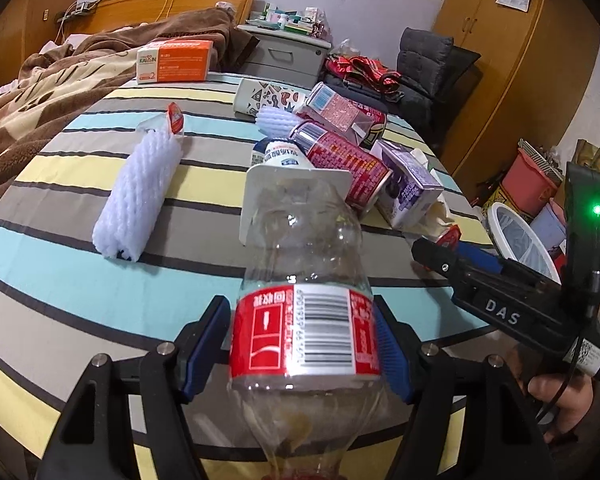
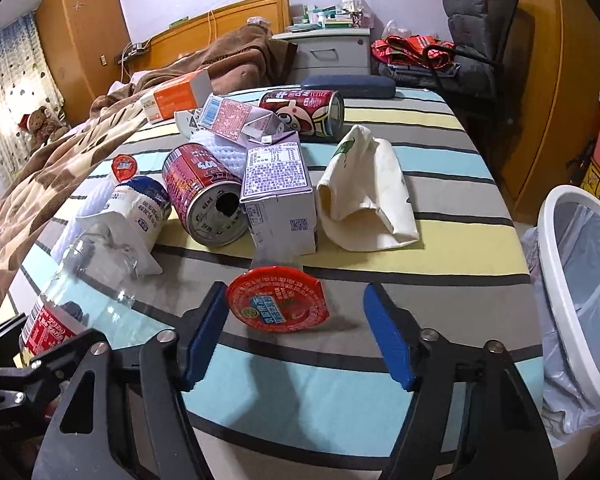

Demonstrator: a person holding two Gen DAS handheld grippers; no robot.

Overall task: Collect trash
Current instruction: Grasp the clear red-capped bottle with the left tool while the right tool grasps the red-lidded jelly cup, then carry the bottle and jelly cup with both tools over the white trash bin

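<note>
My left gripper point(image 1: 302, 340) is shut on a clear plastic bottle with a red label point(image 1: 304, 332), its base pointing away from me over the striped bed. The bottle also shows at the left of the right wrist view point(image 2: 72, 292). My right gripper point(image 2: 296, 320) is open, its blue pads either side of a red round jelly-cup lid point(image 2: 278, 300) lying on the bed; it also shows in the left wrist view point(image 1: 424, 254). Beyond lie a red can point(image 2: 204, 196), a purple carton point(image 2: 278, 192) and a cream paper cup point(image 2: 368, 192).
A white bin with a plastic liner point(image 2: 580, 280) stands beside the bed at right. A white foam net point(image 1: 140, 196), a second red can point(image 2: 304, 112), a white yogurt bottle point(image 2: 140, 208) and an orange box point(image 1: 176, 60) also lie on the bed point(image 2: 460, 240).
</note>
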